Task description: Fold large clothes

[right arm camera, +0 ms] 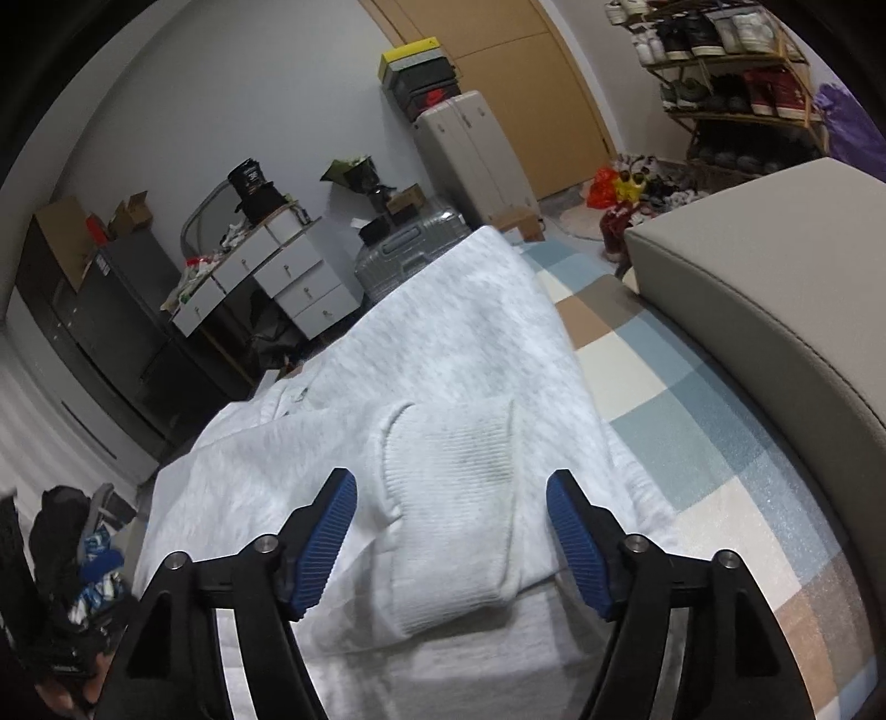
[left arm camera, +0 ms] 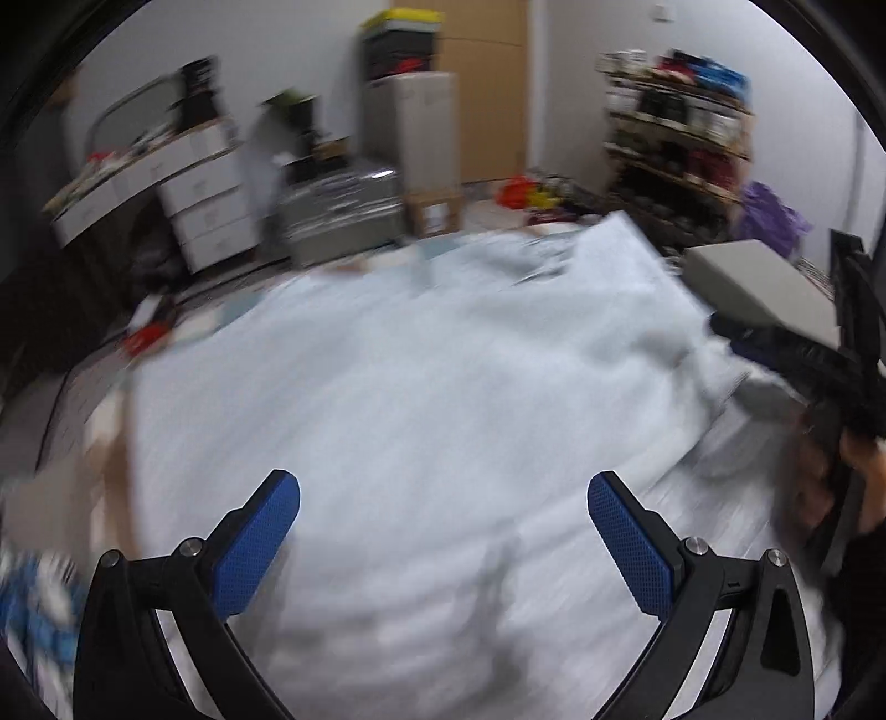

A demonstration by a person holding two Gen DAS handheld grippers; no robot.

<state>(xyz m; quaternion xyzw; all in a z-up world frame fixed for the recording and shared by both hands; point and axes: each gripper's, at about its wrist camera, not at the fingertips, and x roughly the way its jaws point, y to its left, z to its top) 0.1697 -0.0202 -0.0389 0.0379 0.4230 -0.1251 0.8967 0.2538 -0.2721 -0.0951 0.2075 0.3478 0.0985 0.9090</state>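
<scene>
Grey sweatshirt (right arm camera: pixel 443 399) under open right tool (right arm camera: pixel 451 498)

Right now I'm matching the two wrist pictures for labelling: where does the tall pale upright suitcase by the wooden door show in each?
Left wrist view: the pale upright suitcase stands at top centre, blurred, under stacked boxes.
Right wrist view: it stands at top centre-right, sharp, beside the door.
Shared landmark: the yellow-lidded box on top of the stack.

Grey sweatshirt (right arm camera: pixel 443 354) on checked bedcover (right arm camera: pixel 692 399)
</scene>
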